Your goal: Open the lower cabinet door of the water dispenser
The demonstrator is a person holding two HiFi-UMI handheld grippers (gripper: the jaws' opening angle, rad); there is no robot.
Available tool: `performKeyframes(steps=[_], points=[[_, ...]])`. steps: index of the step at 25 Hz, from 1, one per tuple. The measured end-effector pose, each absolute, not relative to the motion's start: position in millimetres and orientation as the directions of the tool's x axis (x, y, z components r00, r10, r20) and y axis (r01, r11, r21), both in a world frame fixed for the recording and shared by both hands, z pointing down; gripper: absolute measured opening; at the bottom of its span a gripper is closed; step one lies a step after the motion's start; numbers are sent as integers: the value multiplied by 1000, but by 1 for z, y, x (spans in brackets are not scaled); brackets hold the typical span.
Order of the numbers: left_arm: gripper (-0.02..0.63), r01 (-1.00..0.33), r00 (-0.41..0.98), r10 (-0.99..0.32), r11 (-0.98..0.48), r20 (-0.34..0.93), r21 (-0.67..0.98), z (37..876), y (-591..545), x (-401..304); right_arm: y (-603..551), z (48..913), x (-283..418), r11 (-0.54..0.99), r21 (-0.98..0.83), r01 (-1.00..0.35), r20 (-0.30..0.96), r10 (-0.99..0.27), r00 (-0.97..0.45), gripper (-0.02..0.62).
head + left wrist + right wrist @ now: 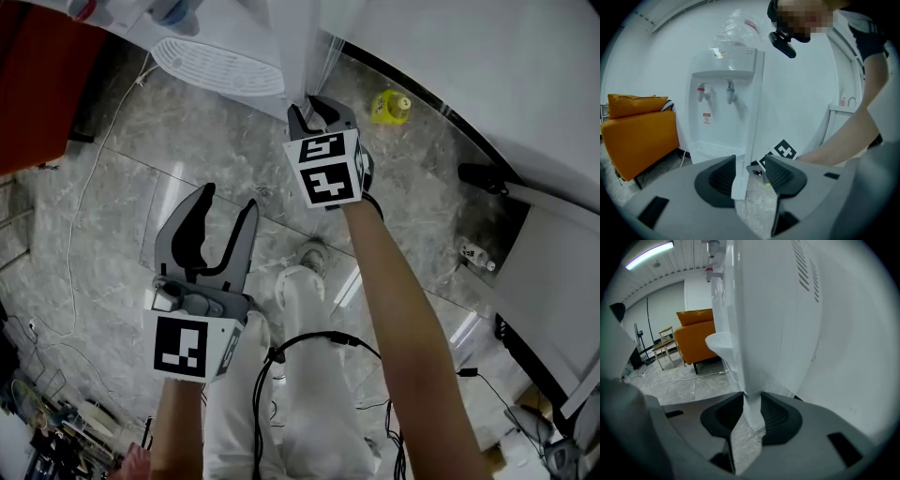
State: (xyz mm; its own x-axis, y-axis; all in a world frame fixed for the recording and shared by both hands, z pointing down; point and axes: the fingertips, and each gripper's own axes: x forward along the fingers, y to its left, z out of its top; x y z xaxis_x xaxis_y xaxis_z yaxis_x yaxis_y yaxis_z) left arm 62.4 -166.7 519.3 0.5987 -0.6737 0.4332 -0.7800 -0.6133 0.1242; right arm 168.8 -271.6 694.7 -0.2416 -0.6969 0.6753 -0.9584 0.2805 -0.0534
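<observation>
At the front corner of the water dispenser [725, 65], on the side away from the orange sofa [637, 126]: lower cabinet door [747, 140], swung out from the dispenser front and turned edge-on toward the left gripper view.

Relation to tongs:
- Sits between the pads of the right gripper [314, 110], close to the door's bottom corner. Pads closed onto both faces of the thin edge, with a short tail of panel showing below them.
- Hangs apart from the left gripper [228, 201], held further out from the dispenser than the right one. Jaws spread, nothing between the pads. Door edge only lined up in the gap, with bare tile showing between the fingers from the head view.

Edges and room:
- Square-cut lower corner, with grey marbled floor [141, 159] showing directly beneath it.
- Out from the dispenser front: open floor, crossed by a white cable [80, 211] trailing away from the dispenser's base.
- Behind and beside the dispenser: white wall [801, 93], close on the vented side.
- On the floor between dispenser and wall: small yellow object [391, 106], apart from the door.
- Under the dispenser's two taps: white slotted drip tray [216, 66], jutting forward.

Appearance: white, flat, thin, unmarked on the faces shown, and matching the dispenser casing.
</observation>
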Motion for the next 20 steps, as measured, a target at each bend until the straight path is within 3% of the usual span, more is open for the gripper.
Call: performKeyframes(steps=[20], points=[[193, -810, 564, -690, -567, 454, 145, 519, -142, 26, -217, 696, 113, 362, -58, -930, 707, -643, -295, 107]])
